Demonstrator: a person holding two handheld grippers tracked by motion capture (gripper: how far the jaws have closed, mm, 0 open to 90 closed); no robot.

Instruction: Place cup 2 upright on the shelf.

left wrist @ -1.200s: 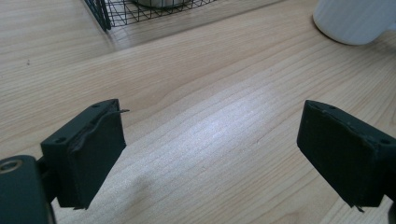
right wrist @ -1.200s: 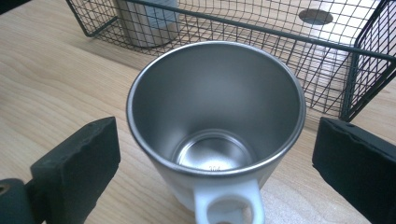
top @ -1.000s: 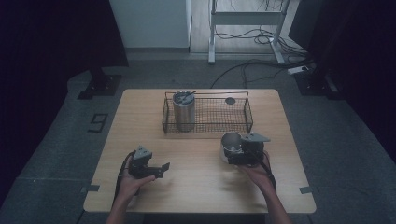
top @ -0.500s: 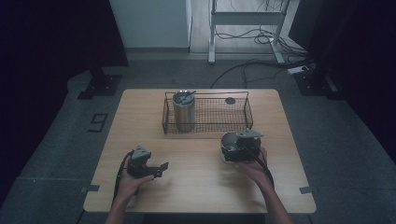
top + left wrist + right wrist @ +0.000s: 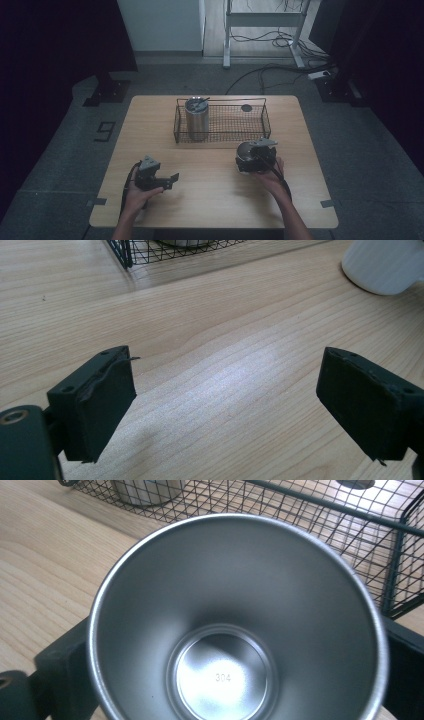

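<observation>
Pale wooden table [image 5: 210,200] stands on a grey floor; a wire basket [image 5: 222,120] at its far side holds a steel tumbler [image 5: 196,119]; the right gripper [image 5: 255,161] straddles an upright steel cup [image 5: 235,625] just before the basket, its jaws having just been closing around it; the left gripper [image 5: 169,181] rests wide open, empty, well apart.
</observation>
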